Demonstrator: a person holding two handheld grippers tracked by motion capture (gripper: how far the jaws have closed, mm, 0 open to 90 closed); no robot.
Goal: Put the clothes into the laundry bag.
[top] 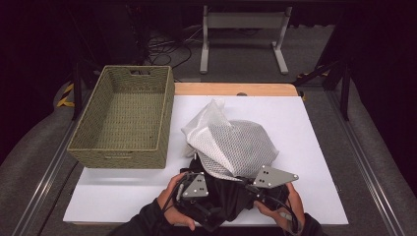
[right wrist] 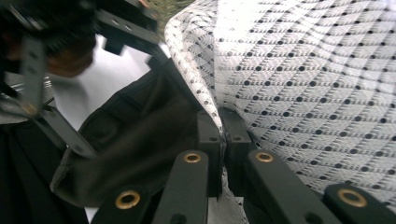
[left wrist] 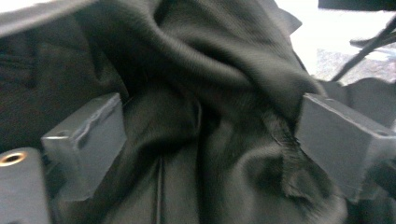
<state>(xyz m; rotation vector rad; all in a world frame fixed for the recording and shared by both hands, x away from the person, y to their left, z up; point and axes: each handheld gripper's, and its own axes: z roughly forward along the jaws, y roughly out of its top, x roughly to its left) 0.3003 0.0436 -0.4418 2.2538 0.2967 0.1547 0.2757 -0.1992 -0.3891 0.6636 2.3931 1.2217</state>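
High view first: a white perforated mesh laundry bag (top: 231, 140) lies on the white table top (top: 305, 147), its mouth toward the person, with a black woven cloth garment (top: 223, 194) bunched at that mouth. The right gripper (right wrist: 223, 135) has its jaws pinched together on the bag's hem. The left gripper (left wrist: 210, 140) stands with jaws spread wide — black folds lie between the pads, which seem not to press, though the frame is blurred. Both pieces look light, limp and prone to slide or snag; a thick fold of the garment and the bag's stitched rim seem the surest holds. A green woven rectangular basket (top: 123, 118) sits just beside the bag on the left — nothing lies between them, and the bag's own slack mouth looks like the main obstacle.
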